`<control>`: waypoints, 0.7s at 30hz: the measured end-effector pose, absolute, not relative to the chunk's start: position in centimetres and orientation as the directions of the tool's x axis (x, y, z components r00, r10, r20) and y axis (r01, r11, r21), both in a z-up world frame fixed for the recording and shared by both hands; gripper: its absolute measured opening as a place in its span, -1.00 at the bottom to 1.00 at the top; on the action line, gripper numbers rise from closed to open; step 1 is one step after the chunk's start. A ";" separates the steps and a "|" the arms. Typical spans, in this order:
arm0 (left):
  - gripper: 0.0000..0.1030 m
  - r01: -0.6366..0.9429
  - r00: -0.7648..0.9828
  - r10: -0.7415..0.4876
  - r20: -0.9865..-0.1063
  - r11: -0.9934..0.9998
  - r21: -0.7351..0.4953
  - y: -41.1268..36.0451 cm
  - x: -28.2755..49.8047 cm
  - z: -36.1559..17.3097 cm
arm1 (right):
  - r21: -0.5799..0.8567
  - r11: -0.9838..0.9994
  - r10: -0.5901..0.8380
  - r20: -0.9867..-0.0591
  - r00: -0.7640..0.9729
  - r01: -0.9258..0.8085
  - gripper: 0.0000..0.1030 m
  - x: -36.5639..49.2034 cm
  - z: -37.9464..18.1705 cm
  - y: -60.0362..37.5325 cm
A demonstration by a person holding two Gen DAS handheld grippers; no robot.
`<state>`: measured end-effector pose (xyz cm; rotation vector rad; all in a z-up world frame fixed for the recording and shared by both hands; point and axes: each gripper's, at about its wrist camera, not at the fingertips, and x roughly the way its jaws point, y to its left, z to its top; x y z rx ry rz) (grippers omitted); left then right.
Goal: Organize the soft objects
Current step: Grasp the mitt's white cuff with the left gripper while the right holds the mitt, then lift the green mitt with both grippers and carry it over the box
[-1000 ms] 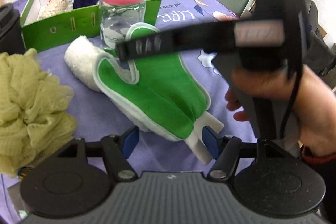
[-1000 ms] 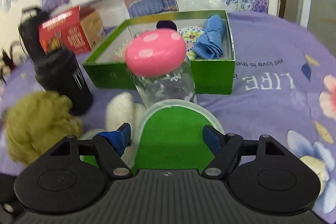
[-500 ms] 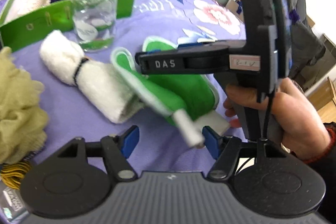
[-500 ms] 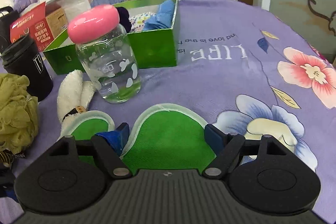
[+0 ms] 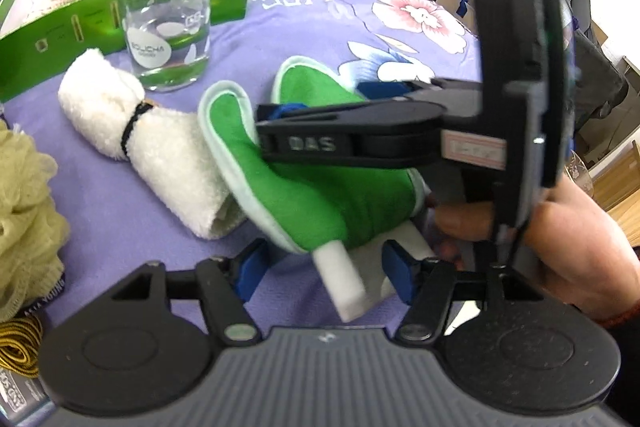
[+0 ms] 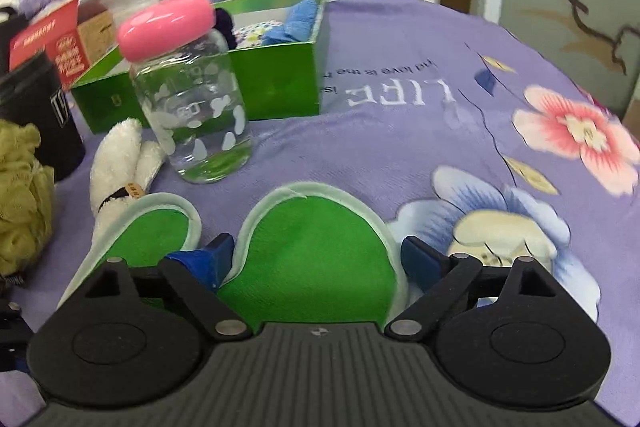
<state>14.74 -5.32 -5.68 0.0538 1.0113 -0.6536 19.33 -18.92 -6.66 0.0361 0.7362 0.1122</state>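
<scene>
My left wrist view shows my right gripper point(image 5: 320, 107) side-on, with my right hand point(image 5: 560, 239) on its handle at 3 o'clock; my right wrist view shows none of that. Only the right view takes in the black cup point(image 6: 36, 115) and red carton point(image 6: 52, 47) at 9 to 10 o'clock, and the blue cloth point(image 6: 296, 21) inside the green box point(image 6: 276, 83).

Right gripper point(image 6: 316, 259): jaws wide apart and opening. The larger lobe of the green mitt point(image 6: 308, 259) lies between the blue pads point(image 6: 420, 259); the left pad sits in the notch beside the smaller lobe, and I see no pad pressing the fabric.

Left gripper point(image 5: 324, 267): jaws closing, about half apart. The mitt's point(image 5: 304, 195) white cuff strip point(image 5: 340, 283) lies between the pads point(image 5: 250, 269) without visible contact.

The mitt rests on the purple floral cloth point(image 6: 400, 147) at centre, its edge overlapping the rolled white towel point(image 5: 152, 143) at 9 o'clock. The yellow mesh puff point(image 5: 24, 219) lies at the far 9 o'clock edge.

Legible writing: "DAS", mirrored, on my right gripper's finger; "LIFE", upside down, on the cloth; a label on the pink-lidded glass jar point(image 5: 168, 19) at 11 o'clock, apparently "SOLICHA" but blurred. The red carton's text is unreadable.
</scene>
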 end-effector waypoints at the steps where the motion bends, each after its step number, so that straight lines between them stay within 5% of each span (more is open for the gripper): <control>1: 0.10 0.532 0.357 -0.485 -0.799 0.808 -0.253 -5.2 14.6 -5.6 | 0.074 0.993 0.115 -0.668 0.735 -0.088 0.50 19.1 -6.6 -19.1; 3: -0.03 0.531 0.359 -0.485 -0.797 0.809 -0.253 -5.1 14.6 -5.7 | 0.071 0.994 0.105 -0.674 0.731 -0.078 0.50 19.0 -6.6 -19.0; 6: -0.55 0.530 0.354 -0.489 -0.798 0.807 -0.260 -5.0 14.7 -5.7 | 0.068 0.991 0.129 -0.669 0.732 -0.113 0.35 19.0 -6.5 -18.9; 7: -0.72 0.528 0.350 -0.496 -0.795 0.805 -0.270 -4.8 14.5 -5.5 | 0.086 0.987 0.158 -0.662 0.733 -0.135 0.06 18.7 -6.5 -19.2; 8: -0.85 0.527 0.362 -0.496 -0.789 0.807 -0.266 -4.6 14.1 -5.2 | 0.125 0.980 0.198 -0.655 0.729 -0.154 -0.57 18.4 -6.3 -19.6; 10: -0.90 0.530 0.397 -0.492 -0.775 0.812 -0.244 -4.3 13.3 -4.3 | 0.188 0.968 0.251 -0.649 0.719 -0.168 -0.85 17.7 -5.6 -20.3; 15: -0.90 0.555 0.419 -0.544 -0.728 0.787 -0.269 -3.7 11.5 -1.8 | 0.256 0.945 0.319 -0.584 0.747 -0.203 -0.94 15.3 -2.8 -20.6; 21: -0.90 0.543 0.558 -0.539 -0.631 0.812 -0.214 -2.1 12.2 3.8 | 0.173 0.934 0.358 -0.445 0.821 -0.314 -0.94 16.7 3.7 -18.9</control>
